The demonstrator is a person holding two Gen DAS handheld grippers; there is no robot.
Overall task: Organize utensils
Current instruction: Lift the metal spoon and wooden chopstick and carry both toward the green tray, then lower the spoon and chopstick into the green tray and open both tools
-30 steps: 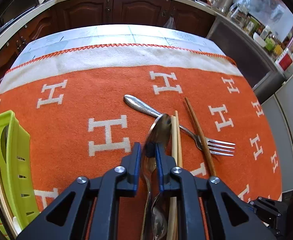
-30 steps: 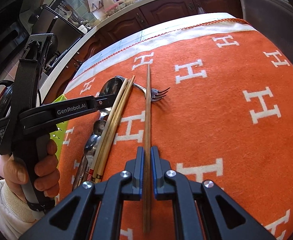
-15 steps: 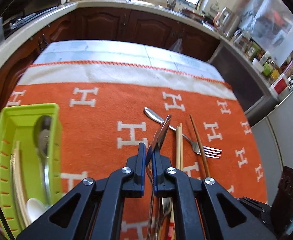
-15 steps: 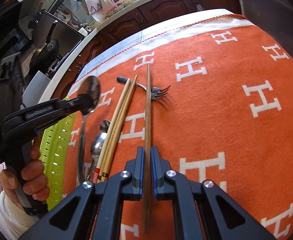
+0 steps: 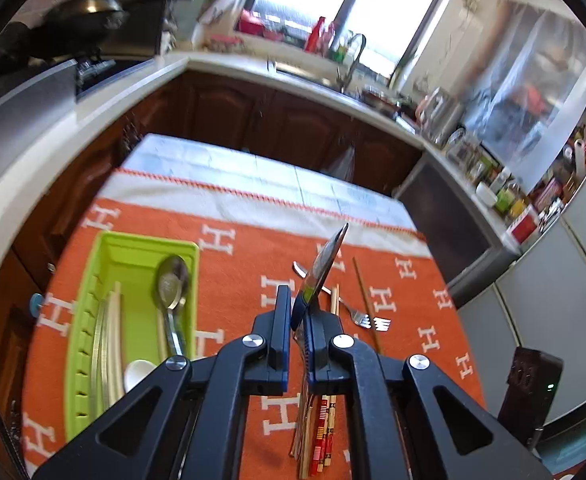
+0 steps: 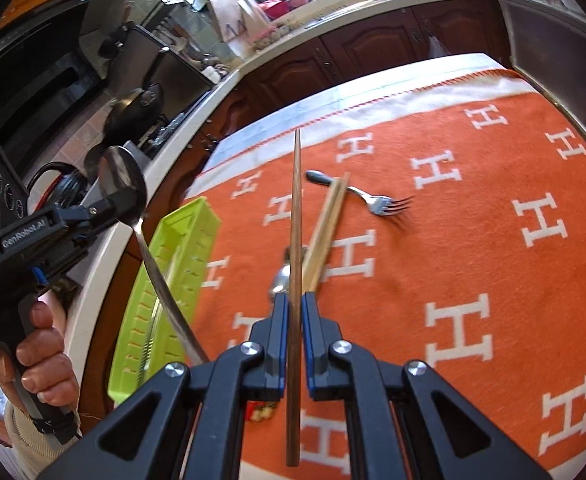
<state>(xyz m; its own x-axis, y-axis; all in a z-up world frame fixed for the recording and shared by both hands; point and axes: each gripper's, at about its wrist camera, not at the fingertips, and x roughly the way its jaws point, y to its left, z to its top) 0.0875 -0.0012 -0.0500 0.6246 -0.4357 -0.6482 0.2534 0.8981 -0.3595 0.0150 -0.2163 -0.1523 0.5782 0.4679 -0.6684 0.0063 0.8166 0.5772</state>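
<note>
1. Lifted since a second ago, the left gripper (image 5: 297, 312) now carries its metal spoon (image 5: 325, 264) clear of the orange blanket (image 5: 245, 280), clamped at the neck just below the bowl, which sticks up past the fingertips; in the right wrist view the handle slants down toward the green tray (image 6: 173, 280).
2. Also raised a little, the right gripper (image 6: 295, 320) stays clenched on a dark wooden chopstick (image 6: 295, 216), which now hangs above the cloth, pointing away toward the blanket's white border.
3. That green tray (image 5: 105, 320) lies near the blanket's left edge, beside the counter; it already holds a metal spoon (image 5: 171, 292), pale chopsticks and a white spoon.
4. Left on the blanket are a fork (image 6: 365, 196), a pale chopstick pair (image 6: 327, 228) crossing its handle, another dark chopstick (image 5: 367, 304) and a second spoon (image 6: 283, 278) mostly hidden behind the right gripper.
5. Right of the fork the blanket is open cloth out to its edge.
6. White "H" letters repeat across the blanket; "GenRobot.AI" reads on the left gripper's body (image 6: 25, 232), held by a hand (image 6: 43, 356).
7. Chopstick ends with red-and-white bands show below the left gripper, partly hidden by it; the left view is blurred.
</note>
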